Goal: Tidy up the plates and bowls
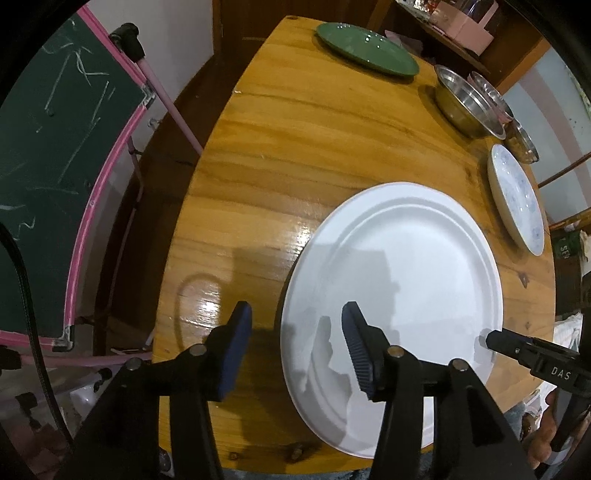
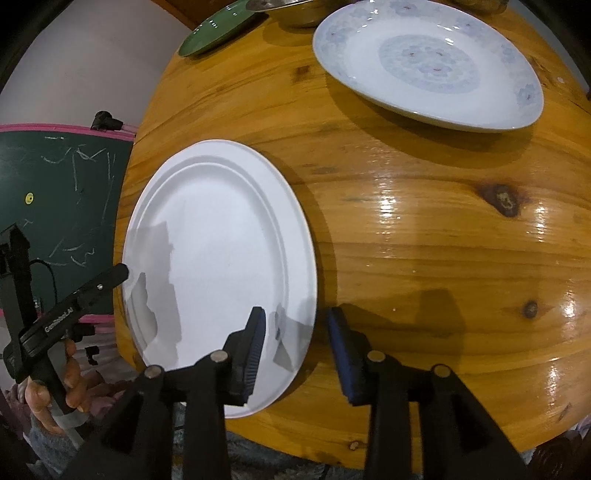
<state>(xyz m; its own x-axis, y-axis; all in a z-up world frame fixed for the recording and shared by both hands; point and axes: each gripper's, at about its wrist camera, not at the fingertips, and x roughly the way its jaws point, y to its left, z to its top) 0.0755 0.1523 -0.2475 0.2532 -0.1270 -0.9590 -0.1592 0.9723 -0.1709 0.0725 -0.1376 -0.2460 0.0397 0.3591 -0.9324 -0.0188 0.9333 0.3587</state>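
Note:
A large white plate (image 1: 399, 266) (image 2: 221, 236) lies flat near the front edge of the wooden table (image 1: 277, 147). My left gripper (image 1: 297, 347) is open and straddles the plate's left rim, one blue pad over the plate, the other over bare wood. My right gripper (image 2: 298, 350) is open too and straddles the opposite rim without pressing it. Farther back sit a blue-patterned plate (image 1: 517, 195) (image 2: 428, 62), a green plate (image 1: 365, 48) (image 2: 214, 33), a steel bowl (image 1: 465, 103) and a glass bowl (image 1: 491, 92).
A green chalkboard with a pink frame (image 1: 48, 166) (image 2: 66, 206) stands left of the table, close to its edge. A cluttered shelf (image 1: 461, 26) is behind the far end. A person's hand (image 2: 70, 384) holds the left gripper's handle.

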